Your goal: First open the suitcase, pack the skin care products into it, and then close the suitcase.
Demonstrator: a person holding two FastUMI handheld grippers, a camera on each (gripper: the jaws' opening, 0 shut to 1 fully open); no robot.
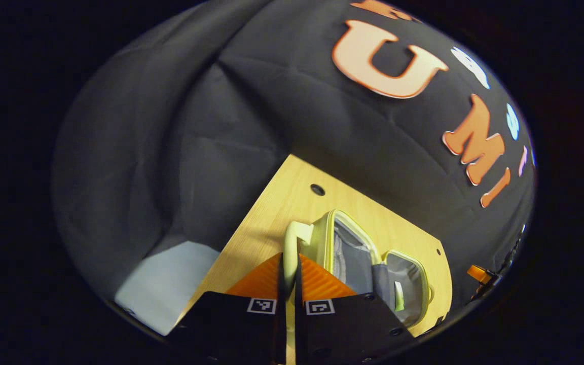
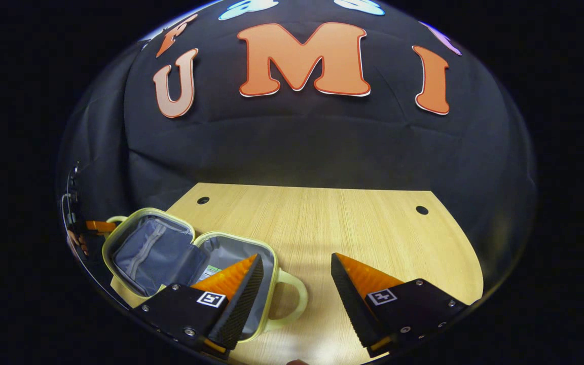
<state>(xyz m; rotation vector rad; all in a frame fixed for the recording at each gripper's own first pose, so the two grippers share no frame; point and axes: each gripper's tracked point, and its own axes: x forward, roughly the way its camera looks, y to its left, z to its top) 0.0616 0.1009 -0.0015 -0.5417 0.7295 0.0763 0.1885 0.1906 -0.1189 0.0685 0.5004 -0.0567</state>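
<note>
My left gripper (image 1: 289, 284) has its jaws pressed together on the pale yellow-green loop handle (image 1: 292, 243) of the small soft suitcase (image 1: 373, 258), a rounded case with yellow-green trim and grey fabric lining. The suitcase lies open on the light wooden surface (image 1: 271, 213), its two halves spread just beyond and to the right of my left jaws, a small green-and-white item (image 1: 399, 296) resting in the farther half.

In the right gripper view, my right gripper (image 2: 294, 284) hangs with its jaws spread wide and nothing between them, above the surface (image 2: 322, 218). The open suitcase (image 2: 160, 248) sits to the left of these jaws; its nearer half runs under the left finger, and that half's second loop handle (image 2: 292, 299) pokes into the gap between the jaws without touching either finger. At the far left edge, beyond the suitcase, my left gripper (image 2: 94, 226) appears at the case's other handle.
</note>
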